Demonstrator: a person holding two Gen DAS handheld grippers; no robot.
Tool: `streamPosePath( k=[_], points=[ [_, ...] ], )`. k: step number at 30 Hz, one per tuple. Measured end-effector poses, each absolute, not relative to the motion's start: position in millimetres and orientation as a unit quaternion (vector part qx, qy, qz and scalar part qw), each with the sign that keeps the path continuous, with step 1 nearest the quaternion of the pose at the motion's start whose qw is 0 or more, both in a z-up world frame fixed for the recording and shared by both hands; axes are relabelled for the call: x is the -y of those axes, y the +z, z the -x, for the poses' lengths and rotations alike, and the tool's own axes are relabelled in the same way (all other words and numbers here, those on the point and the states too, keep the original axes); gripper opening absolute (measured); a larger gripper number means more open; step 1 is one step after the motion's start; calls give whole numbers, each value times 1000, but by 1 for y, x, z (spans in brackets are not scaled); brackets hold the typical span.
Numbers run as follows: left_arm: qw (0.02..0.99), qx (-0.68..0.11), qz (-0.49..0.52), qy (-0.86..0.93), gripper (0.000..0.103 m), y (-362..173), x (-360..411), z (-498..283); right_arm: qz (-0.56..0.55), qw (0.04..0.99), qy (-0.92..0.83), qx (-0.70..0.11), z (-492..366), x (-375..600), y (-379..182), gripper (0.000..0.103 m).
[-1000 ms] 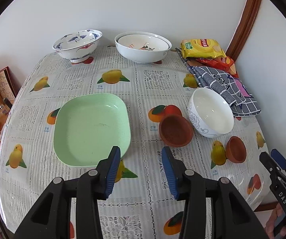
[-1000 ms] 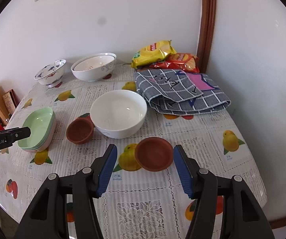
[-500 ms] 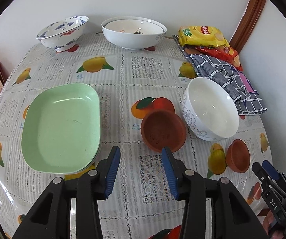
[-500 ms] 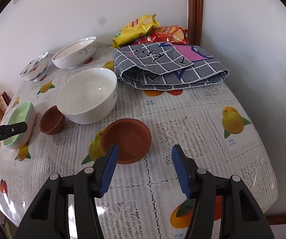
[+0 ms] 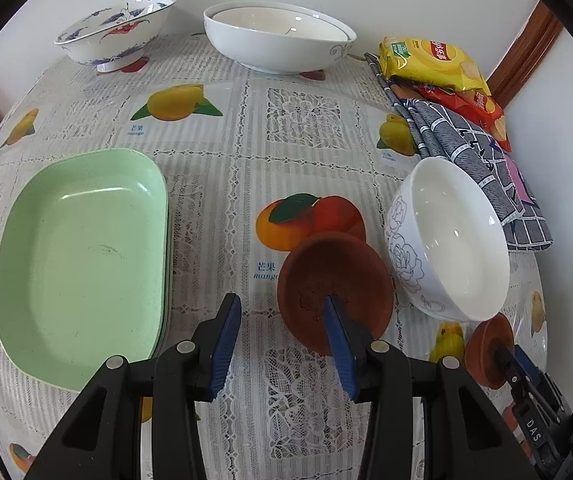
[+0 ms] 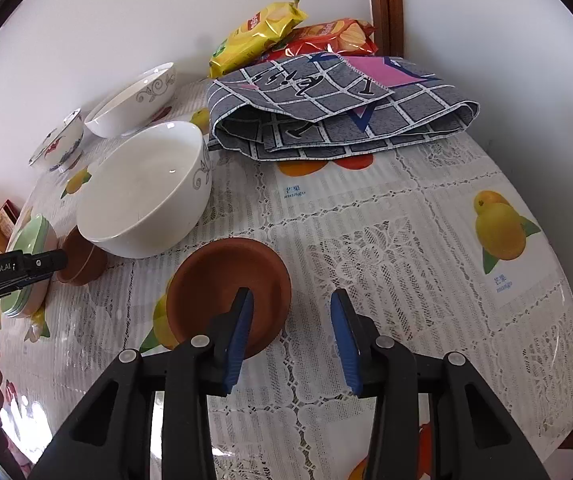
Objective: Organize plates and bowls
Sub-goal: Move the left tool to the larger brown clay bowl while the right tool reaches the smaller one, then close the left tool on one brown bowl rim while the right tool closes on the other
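Dropping toward the tabletop (image 5: 294,128), both grippers have come much closer to the two small brown clay dishes than they were a second ago, and each now straddles a rim. Taking the white bowl (image 5: 452,240) as the landmark: one brown dish (image 5: 326,280) sits just to its left in the left wrist view, almost touching its side, and the left gripper (image 5: 282,340) has one finger over the inside of that dish and the other outside on the cloth. Its jaws stand apart at the same width as before, with no sign that the pads press on the rim yet.

The second brown dish (image 6: 222,284) lies in front of the white bowl (image 6: 146,188), on the near side toward the table edge. The right gripper (image 6: 292,336) has one finger inside this dish and the other out over the cloth; its jaws have just been closing, with the near rim between them, but a clear gap remains, so the dish is not yet clamped.

The stacked green plates (image 5: 78,256) lie well to the left of the white bowl, and the two larger bowls, a blue-patterned bowl (image 5: 114,36) and a wide white bowl (image 5: 278,40), stand far behind it against the wall. The folded checked cloth (image 6: 342,112) and snack packets (image 6: 262,36) sit behind and to its right.

This looks like a paired pickup of the two matching dishes, probably to nest them together. Neither has been lifted, so the sorting of these pieces is only starting.
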State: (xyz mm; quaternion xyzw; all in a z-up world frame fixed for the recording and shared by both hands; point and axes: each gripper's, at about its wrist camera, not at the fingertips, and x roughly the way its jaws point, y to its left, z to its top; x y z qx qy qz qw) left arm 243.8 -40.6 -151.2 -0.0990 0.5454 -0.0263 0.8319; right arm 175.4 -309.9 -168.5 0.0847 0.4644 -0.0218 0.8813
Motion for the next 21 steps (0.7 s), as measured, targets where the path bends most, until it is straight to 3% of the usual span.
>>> streamPosePath(
  k=[12, 21],
  points=[
    [828, -554, 81, -22, 41, -165, 48, -258, -62, 890, -25, -452, -176, 306, -182, 41],
    [829, -556, 52, -21, 41, -168, 60, -266, -50, 887, -30, -459, -183, 299, -183, 48]
  ],
)
